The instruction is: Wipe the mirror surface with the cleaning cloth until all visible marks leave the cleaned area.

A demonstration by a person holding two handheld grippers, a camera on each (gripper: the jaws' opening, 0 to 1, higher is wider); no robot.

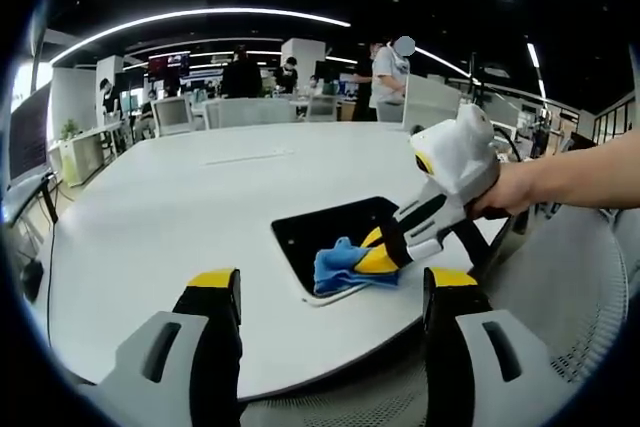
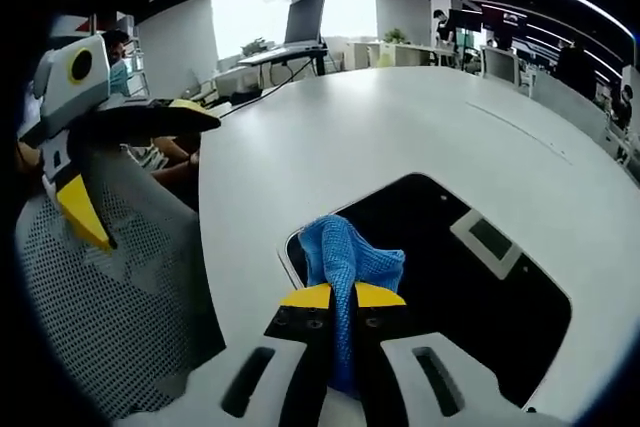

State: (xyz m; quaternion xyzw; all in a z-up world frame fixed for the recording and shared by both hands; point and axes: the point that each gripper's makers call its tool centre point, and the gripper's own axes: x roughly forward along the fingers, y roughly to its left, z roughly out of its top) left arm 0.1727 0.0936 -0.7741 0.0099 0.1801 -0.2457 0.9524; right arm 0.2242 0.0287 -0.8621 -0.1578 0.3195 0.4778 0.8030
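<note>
A flat rectangular mirror (image 1: 335, 230) lies on the white table (image 1: 180, 207), its glass reflecting the dark ceiling. A blue cleaning cloth (image 1: 338, 267) rests on its near corner. In the left gripper view the right gripper (image 1: 378, 252), held by a hand, comes in from the right and is shut on the cloth. My left gripper (image 1: 330, 292) hangs open in front of the table's edge, empty. In the right gripper view the cloth (image 2: 345, 257) is pinched between the right gripper's (image 2: 342, 295) yellow tips over the mirror (image 2: 450, 287). The left gripper (image 2: 85, 197) shows at the left.
A grey mesh chair (image 2: 110, 317) stands against the table's near edge. Desks, chairs and monitors (image 1: 250, 107) fill the office behind the table, with several people (image 1: 385, 72) standing there. A laptop on a stand (image 2: 300, 22) is beyond the table's far side.
</note>
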